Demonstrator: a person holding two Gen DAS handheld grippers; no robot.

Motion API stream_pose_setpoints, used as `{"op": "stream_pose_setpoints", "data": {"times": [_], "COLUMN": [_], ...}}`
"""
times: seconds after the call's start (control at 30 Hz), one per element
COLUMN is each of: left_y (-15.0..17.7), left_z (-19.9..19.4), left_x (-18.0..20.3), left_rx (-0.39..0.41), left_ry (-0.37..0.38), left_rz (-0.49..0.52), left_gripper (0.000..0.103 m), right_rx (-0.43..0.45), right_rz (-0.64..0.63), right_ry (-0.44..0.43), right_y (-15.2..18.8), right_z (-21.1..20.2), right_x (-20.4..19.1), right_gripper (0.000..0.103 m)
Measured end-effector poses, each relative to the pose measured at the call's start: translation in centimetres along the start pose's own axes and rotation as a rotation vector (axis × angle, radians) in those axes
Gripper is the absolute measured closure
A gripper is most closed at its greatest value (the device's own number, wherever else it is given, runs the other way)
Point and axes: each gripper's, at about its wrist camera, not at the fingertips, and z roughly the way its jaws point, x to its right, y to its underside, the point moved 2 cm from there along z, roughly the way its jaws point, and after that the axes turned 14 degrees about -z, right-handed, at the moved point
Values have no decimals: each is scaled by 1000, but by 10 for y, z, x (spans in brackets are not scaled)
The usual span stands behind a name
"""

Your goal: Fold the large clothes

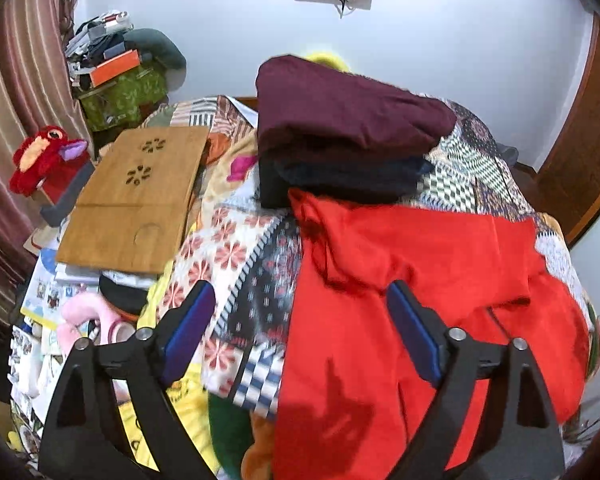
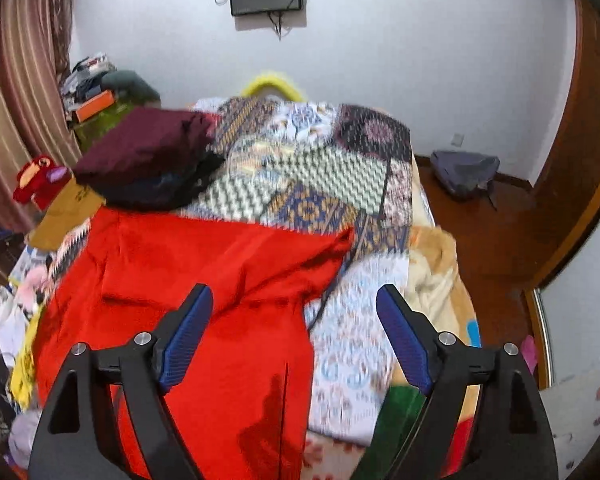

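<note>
Nearest my lenses, my left gripper (image 1: 300, 320) hangs with its blue pads spread wide and nothing pinched between them; my right gripper (image 2: 294, 320) is spread the same way, also empty. Below both lies the red garment (image 1: 400, 280), spread flat on the patchwork quilt (image 2: 320, 184). Just beyond the red garment's far edge sits a stack of folded clothes (image 1: 348, 128), maroon on top. Left of the garment, a wooden board (image 1: 140, 196) rests beside a red plush toy (image 1: 40, 156).
</note>
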Motion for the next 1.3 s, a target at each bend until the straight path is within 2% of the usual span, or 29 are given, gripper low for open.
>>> {"op": "stream_pose_setpoints", "data": {"times": [0.13,0.37,0.5,0.63,0.8,0.97,1.03,1.07,1.1,1.13,1.17,1.23,1.3], "left_y": [37,95,115,130,140,135,134,134,134,134,133,132,131], "left_z": [13,52,59,70,79,70,66,64,64,61,59,55,48], "left_x": [-20,-51,-58,-56,-46,-40,-42,-44,-46,-48,-50,-53,-56], "left_rx": [-96,-281,-330,-387,-407,-356,-348,-342,-335,-327,-320,-312,-295], "left_ry": [8,7,29,100,132,131,124,118,115,112,113,113,98], "left_rz": [-35,-111,-147,-204,-214,-197,-198,-195,-191,-189,-192,-206,-197], "left_gripper": [13,13,13,13,15,38,54,59,67,76,79,97,97], "right_rx": [-65,-175,-200,-201,-191,-195,-200,-202,-201,-197,-189,-182,-166], "right_rz": [59,258,322,367,353,273,247,225,196,169,142,134,139], "right_ry": [-39,-144,-177,-244,-207,-130,-126,-126,-122,-118,-126,-137,-148], "right_y": [34,89,109,116,115,121,123,124,124,123,123,120,116], "right_z": [11,37,42,54,55,47,44,42,40,39,38,39,40], "right_x": [-1,8,9,7,0,-8,-13,-18,-23,-28,-34,-38,-39], "right_gripper": [22,22,22,21,22,43,50,52,58,70,78,84,88]}}
